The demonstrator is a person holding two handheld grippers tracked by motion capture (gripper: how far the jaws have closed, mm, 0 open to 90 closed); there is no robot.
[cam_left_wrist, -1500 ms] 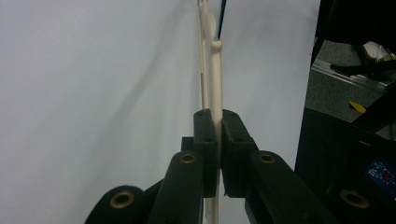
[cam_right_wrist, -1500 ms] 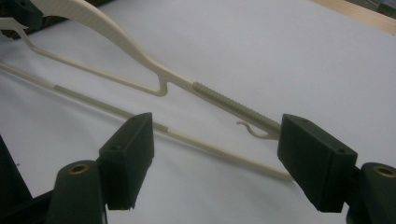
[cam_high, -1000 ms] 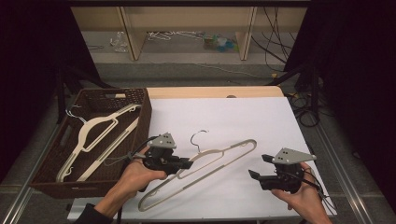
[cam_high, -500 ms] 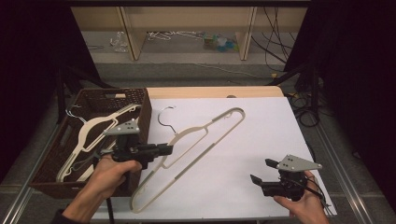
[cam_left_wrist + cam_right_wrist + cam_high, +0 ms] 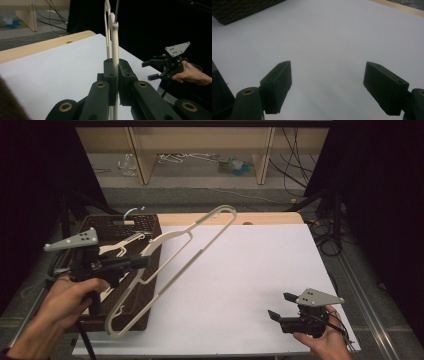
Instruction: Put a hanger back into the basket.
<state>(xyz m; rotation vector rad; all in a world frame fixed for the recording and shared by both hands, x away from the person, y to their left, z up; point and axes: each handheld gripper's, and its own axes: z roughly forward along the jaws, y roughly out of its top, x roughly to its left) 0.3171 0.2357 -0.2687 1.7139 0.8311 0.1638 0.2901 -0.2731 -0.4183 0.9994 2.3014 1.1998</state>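
Note:
A cream plastic hanger (image 5: 167, 236) hangs tilted in the air over the right edge of a dark wicker basket (image 5: 149, 222). Its metal hook (image 5: 132, 210) points toward the basket's back. My left gripper (image 5: 145, 262) is shut on the hanger near its neck. In the left gripper view the jaws (image 5: 117, 67) pinch the cream bar (image 5: 114, 37), which rises straight up. My right gripper (image 5: 280, 305) is held open and empty low over the white table's (image 5: 250, 270) front right. Its jaws (image 5: 329, 75) stand wide apart above the bare white surface.
More cream hangers (image 5: 120, 247) lie inside the basket. The basket's corner (image 5: 242, 10) shows at the top left of the right gripper view. Behind the table, shelf legs and cables (image 5: 300, 150) stand on the floor. A wooden strip (image 5: 270, 217) edges the table's far side.
My left gripper has lifted the hanger off the white table and carried it left, over the basket's edge. The right gripper stayed open and moved slightly toward the front right corner.

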